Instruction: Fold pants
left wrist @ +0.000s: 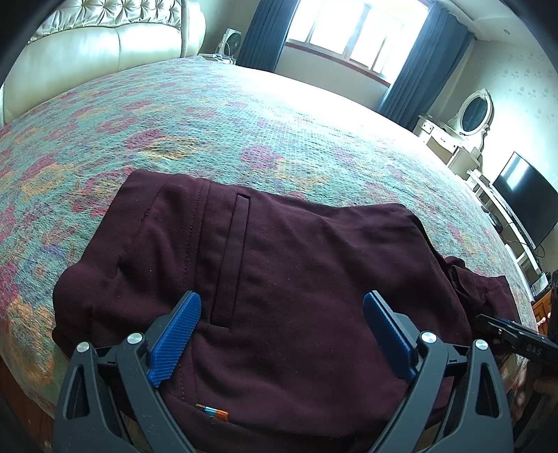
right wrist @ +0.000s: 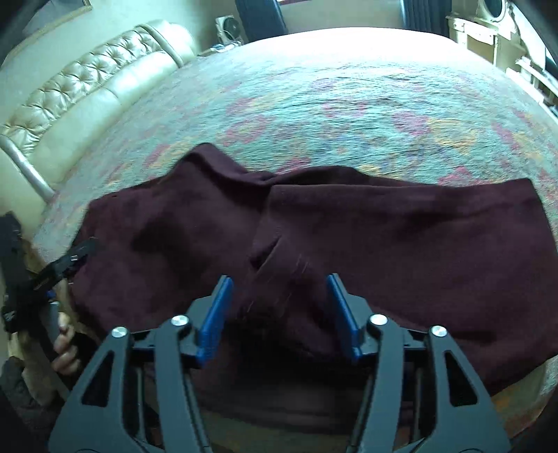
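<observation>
Folding job sits on the bed [left wrist: 244, 115], floral cover, big and soft, so cloth will drag rather than slide. Padded headboard [right wrist: 69, 94] runs along the far-left side in the right wrist view; window [left wrist: 352, 31] and TV [left wrist: 526, 205] beyond the bed, not relevant.

Pants [left wrist: 265, 271], maroon, lie at the near edge of the bed. Waist end with the welt pocket [left wrist: 228, 258] is under the left tool; the legs [right wrist: 401, 237] spread out under the right tool, with a bunched ridge near the middle. Already doubled over, I'd say, but layers aren't clear.

Left gripper [left wrist: 281, 331]: fingers wide apart, nothing between them, hovering over the seat area. Right gripper [right wrist: 279, 313]: also spread, nothing gripped that I can see; cloth rises between the fingers, and the frame is motion-blurred, so contact is unclear.

Suggested next step:
- pinch all layers at the near edge, not just the top one
- take both ends level before lifting
- flatten that centre ridge first, or it gets locked into the fold
- keep the lift low, since the cover grips
</observation>
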The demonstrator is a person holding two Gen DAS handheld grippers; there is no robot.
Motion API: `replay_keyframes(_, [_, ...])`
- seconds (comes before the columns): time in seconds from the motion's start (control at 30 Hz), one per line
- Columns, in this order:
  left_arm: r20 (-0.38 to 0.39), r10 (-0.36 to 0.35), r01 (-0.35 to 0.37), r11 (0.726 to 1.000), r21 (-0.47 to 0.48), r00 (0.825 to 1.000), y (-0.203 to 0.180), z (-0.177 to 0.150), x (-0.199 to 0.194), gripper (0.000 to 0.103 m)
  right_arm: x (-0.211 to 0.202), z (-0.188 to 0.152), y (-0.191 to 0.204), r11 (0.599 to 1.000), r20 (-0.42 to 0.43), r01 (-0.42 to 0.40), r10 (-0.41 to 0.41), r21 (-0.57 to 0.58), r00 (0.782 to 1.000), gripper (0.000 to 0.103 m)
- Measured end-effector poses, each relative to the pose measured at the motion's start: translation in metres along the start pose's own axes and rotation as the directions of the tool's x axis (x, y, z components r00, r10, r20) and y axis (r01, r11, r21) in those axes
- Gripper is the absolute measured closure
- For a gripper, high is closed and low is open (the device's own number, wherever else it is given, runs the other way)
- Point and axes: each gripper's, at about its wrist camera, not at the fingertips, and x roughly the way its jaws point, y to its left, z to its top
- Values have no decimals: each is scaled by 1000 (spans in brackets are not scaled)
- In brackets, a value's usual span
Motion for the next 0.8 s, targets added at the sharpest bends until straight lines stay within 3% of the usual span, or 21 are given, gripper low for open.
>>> replay_keyframes(0.17, [0, -1, 1, 1000, -2, 1000, 0, 0, 0, 10, -29, -9, 5, 987, 51, -163, 163, 10, 985, 43])
replay_keyframes(0.27, [0, -3, 3, 1000, -4, 1000, 0, 0, 0, 10, -56, -8, -5, 957, 80, -291, 289, 15, 954, 43])
replay_keyframes(0.4, [1, -5, 5, 1000, -7, 1000, 2, 1, -1, 10, -100, -2, -50, 938, 167, -338, 322, 77, 932, 43])
replay_keyframes(0.5, [2, -6, 6, 1000, -8, 1000, 2, 1, -1, 10, -138, -1, -126, 916, 282, -337, 272, 219, 920, 43])
replay_keyframes(0.57, [2, -7, 7, 1000, -9, 1000, 3, 1, -1, 10, -152, -11, -184, 866, 344, -350, 226, 358, 911, 43])
replay_keyframes(0.67, [3, -8, 8, 1000, -9, 1000, 3, 1, -3, 10, -143, -38, -251, 746, 349, -364, 187, 558, 918, 43])
replay_keyframes(0.77, [4, -6, 6, 1000, -10, 1000, 3, 1, -2, 10, -122, -56, -265, 658, 335, -421, 261, 625, 905, 43])
replay_keyframes(0.8, [4, -5, 6, 1000, -9, 1000, 3, 1, -2, 10, -119, -58, -264, 652, 338, -425, 264, 628, 903, 43])
